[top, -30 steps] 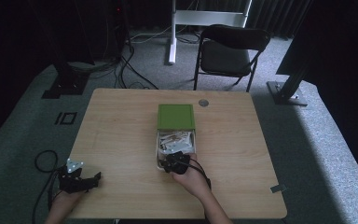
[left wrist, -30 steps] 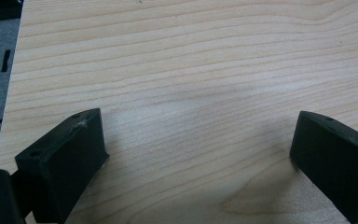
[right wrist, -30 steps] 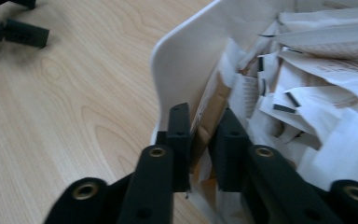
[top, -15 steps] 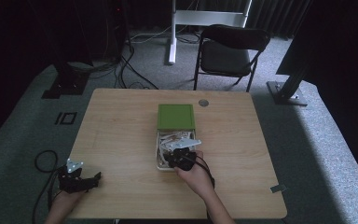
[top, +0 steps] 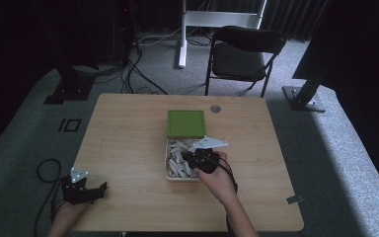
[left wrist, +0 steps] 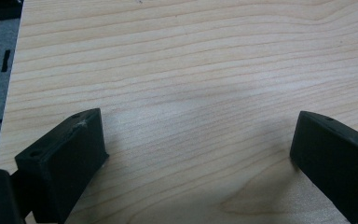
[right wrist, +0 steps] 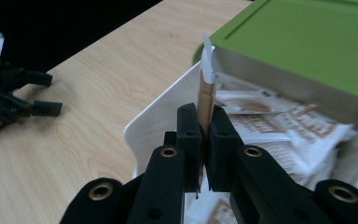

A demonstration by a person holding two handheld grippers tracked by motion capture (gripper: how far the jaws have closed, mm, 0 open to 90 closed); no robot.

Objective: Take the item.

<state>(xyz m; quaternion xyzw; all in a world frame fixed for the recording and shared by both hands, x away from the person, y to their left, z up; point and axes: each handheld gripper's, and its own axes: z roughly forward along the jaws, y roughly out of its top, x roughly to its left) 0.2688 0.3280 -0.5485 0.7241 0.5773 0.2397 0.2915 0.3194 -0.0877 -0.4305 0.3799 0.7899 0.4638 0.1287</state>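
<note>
Right gripper (right wrist: pixel 204 140) pinching brown-and-white sachet (right wrist: pixel 205 88) edge-on, above white tray (right wrist: pixel 156 123) of sachets beside green lid (right wrist: pixel 307 42). I lift straight, clear rim, keep squeeze steady. Left gripper (left wrist: pixel 196 154) spread, idle on surface (left wrist: pixel 191 70).

One counter (top: pixel 128 148) carries one white box (top: pixel 168 170), one green lid (top: pixel 186 123) and two tools, left (top: pixel 86 190) and right (top: pixel 197 159), beyond it one black chair (top: pixel 242 54); the sachets (right wrist: pixel 307 128) are too heaped to count.
</note>
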